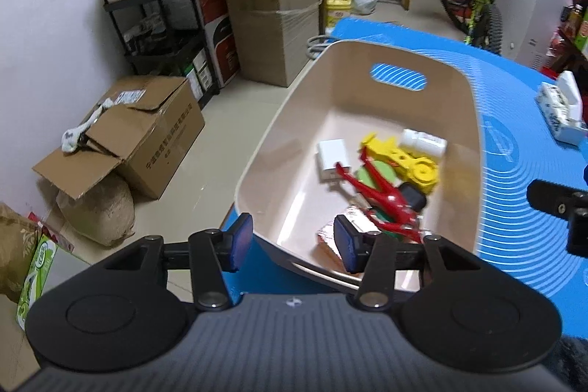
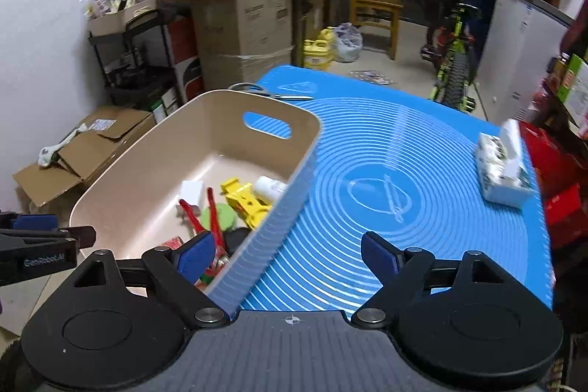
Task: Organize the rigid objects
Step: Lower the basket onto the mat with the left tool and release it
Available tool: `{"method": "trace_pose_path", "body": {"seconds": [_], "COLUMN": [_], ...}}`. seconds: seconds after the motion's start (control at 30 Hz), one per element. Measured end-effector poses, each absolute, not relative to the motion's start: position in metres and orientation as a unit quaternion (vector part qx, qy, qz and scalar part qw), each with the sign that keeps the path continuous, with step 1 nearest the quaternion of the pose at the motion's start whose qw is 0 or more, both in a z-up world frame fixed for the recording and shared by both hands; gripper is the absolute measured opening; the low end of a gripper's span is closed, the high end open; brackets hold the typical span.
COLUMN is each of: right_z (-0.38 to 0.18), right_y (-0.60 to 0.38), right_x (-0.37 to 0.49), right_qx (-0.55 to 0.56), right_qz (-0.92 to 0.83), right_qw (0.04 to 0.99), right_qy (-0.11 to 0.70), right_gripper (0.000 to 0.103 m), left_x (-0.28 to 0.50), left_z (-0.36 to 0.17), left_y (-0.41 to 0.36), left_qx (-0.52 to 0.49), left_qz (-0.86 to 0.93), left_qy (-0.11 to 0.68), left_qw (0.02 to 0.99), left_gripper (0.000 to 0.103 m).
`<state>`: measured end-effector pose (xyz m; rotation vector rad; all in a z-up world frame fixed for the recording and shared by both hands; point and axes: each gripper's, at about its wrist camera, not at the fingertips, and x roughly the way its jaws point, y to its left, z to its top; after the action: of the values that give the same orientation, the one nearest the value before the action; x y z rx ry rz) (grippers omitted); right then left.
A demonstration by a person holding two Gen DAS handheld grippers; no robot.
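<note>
Mat (image 2: 422,149): blue, ringed, covers the table.
Bin (image 2: 110,193): beige, at the mat's left edge, handle slot in the far wall.
Tissue pack (image 2: 501,169): near the mat's right edge, well apart from the bin.
Scissors (image 2: 272,92): at the mat's far edge, behind the bin.
Bin contents: red pliers (image 1: 382,197), yellow toy (image 1: 408,160), white block (image 1: 330,158), white bottle (image 1: 422,142), green disc (image 1: 378,173), heaped at the near end.
Left gripper (image 1: 294,243): jaws apart, empty, astride the bin's near left wall.
Right gripper (image 2: 288,256): jaws wide apart, empty, astride the bin's near right wall.
</note>
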<state>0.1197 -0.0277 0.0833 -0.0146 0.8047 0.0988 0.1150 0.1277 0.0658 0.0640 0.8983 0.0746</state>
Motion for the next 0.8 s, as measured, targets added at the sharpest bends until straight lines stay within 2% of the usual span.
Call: {"method": "trace_pose_path", "body": {"seconds": [0.8], "right_z": [0.099], "right_y": [-0.116], "right_x": [-0.019], "right_qx": [0.028], "right_qz": [-0.025], "right_qw": [0.927], "right_qy": [0.373], "right_gripper": [0.091], "left_x": [0.024], "left_z": [0.093], "left_y": [0.034], "left_qx": [0.055], "left_qz": [-0.036], "left_qy": [0.392], "left_qw": [0.918], "left_gripper": [0.055]}}
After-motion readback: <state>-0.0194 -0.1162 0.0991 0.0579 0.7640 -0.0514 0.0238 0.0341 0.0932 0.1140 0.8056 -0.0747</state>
